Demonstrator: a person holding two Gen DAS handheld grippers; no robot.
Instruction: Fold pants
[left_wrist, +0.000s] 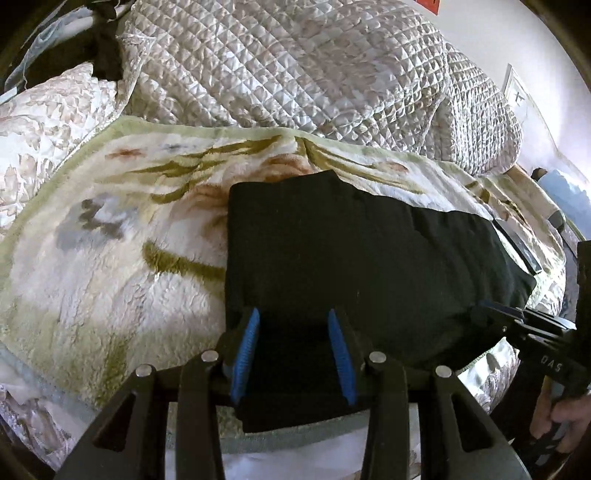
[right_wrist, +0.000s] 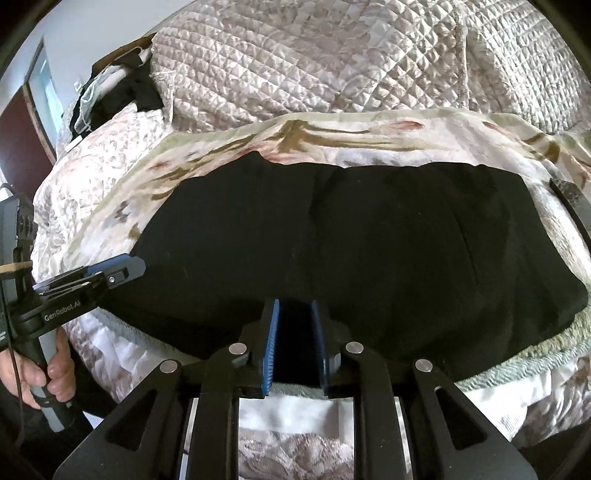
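Quilted bedspread (left_wrist: 295, 66): pale satin-like cover stitched in small diamonds, bunched into rounded mounds across the far side of the bed.

Plush blanket (left_wrist: 110, 229): cream pile with olive leaf streaks, pinkish and grey blotches, and a pale green bound edge; spread flat in front of the quilt, its near edge hanging over the bedside.

Pants (right_wrist: 369, 236): black, matte, soft fabric, folded into a broad rounded rectangle. They lie on the plush blanket, centre to right, with the near edge drooping over the blanket's near border. Shallow creases run across the top layer.

Left gripper (left_wrist: 291, 347): black linkage arms with silver pivot pins, ribbed blue pads. Jaws stand apart; black cloth lies between them at the left near corner of the pants, and the pads do not visibly press it. In the right wrist view its fingertips rest at the cloth's left edge, the handle held by a hand (right_wrist: 44, 373).

Right gripper (right_wrist: 293, 343): same build. Jaws narrowly apart over the near edge of the pants, dark cloth in the gap; whether the pads pinch it cannot be told.

Dark garment (right_wrist: 136, 92): crumpled, far left beside the quilt.
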